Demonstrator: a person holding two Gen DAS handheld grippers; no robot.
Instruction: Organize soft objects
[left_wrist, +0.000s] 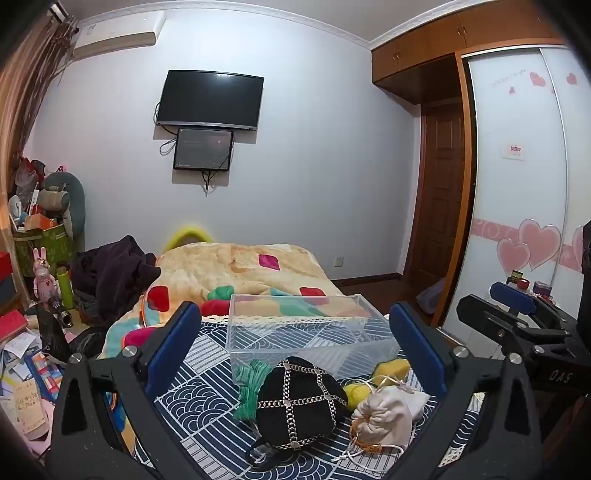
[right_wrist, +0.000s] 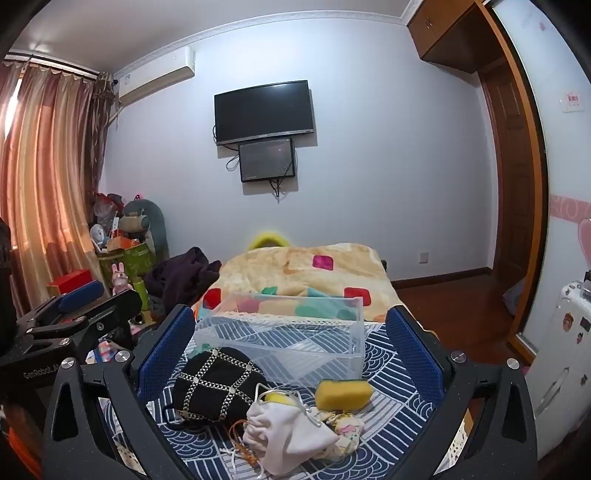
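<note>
Both claws wide, empty. Risk: left claw (left_wrist: 295, 354) snags black pouch (left_wrist: 299, 402) chain, dragging white bag (left_wrist: 384, 417) cords; bin (left_wrist: 306, 332) slides.

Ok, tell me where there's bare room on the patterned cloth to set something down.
Free: cloth left of the clear bin, and right of the yellow sponge. The bin is empty. Crowded: black pouch and white drawstring bag bunch in front.

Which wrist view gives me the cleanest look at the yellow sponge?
The right wrist view: the yellow sponge lies fully exposed on the patterned cloth, in front of the clear bin. In the left wrist view only part of the sponge shows, behind the white pouch.
</note>
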